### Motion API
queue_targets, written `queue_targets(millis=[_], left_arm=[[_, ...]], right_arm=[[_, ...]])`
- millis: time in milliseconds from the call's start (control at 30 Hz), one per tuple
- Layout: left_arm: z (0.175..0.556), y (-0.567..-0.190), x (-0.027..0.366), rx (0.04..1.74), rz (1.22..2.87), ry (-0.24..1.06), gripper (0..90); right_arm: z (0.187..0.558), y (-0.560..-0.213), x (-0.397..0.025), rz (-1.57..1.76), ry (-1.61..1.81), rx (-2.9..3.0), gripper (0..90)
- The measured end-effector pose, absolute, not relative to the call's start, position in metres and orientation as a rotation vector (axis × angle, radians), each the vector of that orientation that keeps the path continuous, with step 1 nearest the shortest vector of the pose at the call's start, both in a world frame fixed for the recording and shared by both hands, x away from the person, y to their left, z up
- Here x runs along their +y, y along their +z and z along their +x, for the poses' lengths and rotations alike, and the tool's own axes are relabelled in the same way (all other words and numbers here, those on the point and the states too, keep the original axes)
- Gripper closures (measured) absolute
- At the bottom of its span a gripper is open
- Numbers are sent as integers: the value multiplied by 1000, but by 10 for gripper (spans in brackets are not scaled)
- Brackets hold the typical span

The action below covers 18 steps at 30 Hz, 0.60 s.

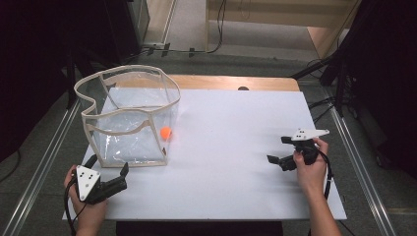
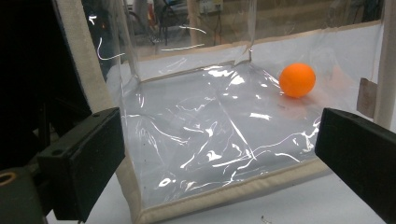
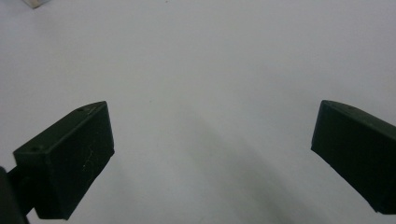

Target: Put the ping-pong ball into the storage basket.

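The left claw (image 1: pixel 107 168), jaws apart, sits just in front of the clear bag (image 1: pixel 129 115) on the counter (image 1: pixel 231 147). The bag looks light and floppy; its stiffer cloth edging suits gripping. An orange ball (image 2: pixel 297 80) lies inside. The right claw (image 1: pixel 280 150) gapes, well apart from the bag.

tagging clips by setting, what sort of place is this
Probably a lab or workshop set up for recording, not a home. A white table stands between metal rails, cables trail across the floor, and a person holds a left gripper and a right gripper near a clear bin.
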<state>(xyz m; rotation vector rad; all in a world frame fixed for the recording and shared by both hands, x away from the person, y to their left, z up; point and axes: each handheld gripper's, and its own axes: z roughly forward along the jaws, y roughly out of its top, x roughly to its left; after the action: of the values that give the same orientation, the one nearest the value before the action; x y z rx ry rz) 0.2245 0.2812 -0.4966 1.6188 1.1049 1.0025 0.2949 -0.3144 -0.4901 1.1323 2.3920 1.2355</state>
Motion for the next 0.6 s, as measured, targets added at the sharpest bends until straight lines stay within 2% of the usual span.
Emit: queue_targets(millis=[600], left_arm=[[225,-497,281,1103,1627,1005,21]], right_arm=[[270,-503,-335,1181,1354,2288,0]])
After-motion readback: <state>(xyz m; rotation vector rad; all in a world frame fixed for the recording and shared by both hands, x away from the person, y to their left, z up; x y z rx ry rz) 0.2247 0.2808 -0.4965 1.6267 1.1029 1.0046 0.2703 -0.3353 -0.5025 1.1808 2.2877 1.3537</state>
